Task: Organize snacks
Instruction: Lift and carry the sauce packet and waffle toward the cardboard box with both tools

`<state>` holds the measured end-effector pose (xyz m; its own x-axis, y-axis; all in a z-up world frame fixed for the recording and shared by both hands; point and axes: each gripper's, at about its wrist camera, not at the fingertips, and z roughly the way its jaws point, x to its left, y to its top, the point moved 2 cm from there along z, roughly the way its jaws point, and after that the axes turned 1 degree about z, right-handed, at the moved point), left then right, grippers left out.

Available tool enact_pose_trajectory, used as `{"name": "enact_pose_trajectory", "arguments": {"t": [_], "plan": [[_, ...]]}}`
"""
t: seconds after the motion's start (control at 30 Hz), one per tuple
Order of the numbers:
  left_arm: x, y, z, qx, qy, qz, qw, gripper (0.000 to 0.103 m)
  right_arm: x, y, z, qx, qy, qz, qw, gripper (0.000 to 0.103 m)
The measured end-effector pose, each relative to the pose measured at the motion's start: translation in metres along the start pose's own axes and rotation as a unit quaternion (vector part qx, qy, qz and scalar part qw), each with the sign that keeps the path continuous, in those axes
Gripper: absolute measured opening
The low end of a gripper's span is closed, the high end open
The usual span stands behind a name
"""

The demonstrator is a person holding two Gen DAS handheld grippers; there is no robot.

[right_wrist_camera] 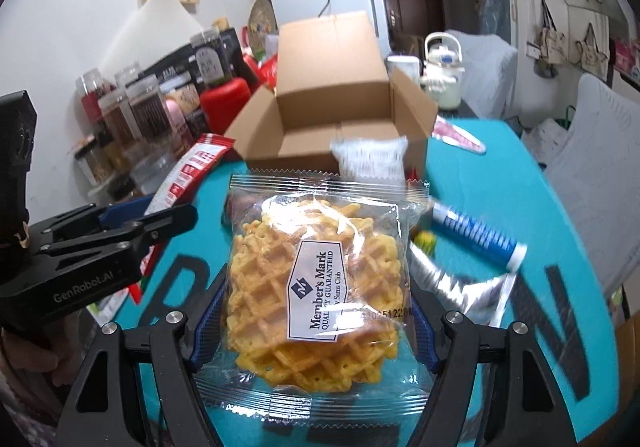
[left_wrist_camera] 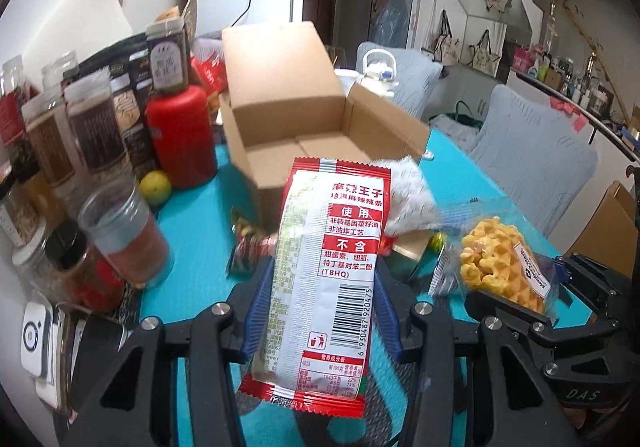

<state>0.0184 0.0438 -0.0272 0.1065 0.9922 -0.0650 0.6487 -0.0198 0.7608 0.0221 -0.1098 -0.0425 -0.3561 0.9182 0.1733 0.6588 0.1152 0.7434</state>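
While both grippers clamp pkts — left gripper [left_wrist_camera: 316, 311] spicy-strip pack [left_wrist_camera: 328, 279], right gripper [right_wrist_camera: 316, 323] waffle pack [right_wrist_camera: 320, 283] — slick film may slip short of cardboard box [left_wrist_camera: 296, 135].

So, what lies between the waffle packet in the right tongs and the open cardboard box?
In the right wrist view, a white foam net sleeve sits between the waffle packet and the cardboard box, against the box's front.

red-and-white spicy strip packet [left_wrist_camera: 326, 279] upright, barcode side facing, held above the teal table, clear-wrapped golden waffle [right_wrist_camera: 316, 287] with white member's mark label held up flat, open cardboard box [right_wrist_camera: 336, 107] behind both, flaps raised, floor bare
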Motion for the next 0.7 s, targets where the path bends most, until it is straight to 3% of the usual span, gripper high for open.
{"name": "enact_pose_trajectory", "arguments": {"t": [0.7], "plan": [[-0.005, 0.107, 0.042, -0.062, -0.011, 0.019, 0.9979, 0.047, -0.028, 0.122, 0.027, -0.066, 0.023, -0.035, 0.997, 0.076]]}}
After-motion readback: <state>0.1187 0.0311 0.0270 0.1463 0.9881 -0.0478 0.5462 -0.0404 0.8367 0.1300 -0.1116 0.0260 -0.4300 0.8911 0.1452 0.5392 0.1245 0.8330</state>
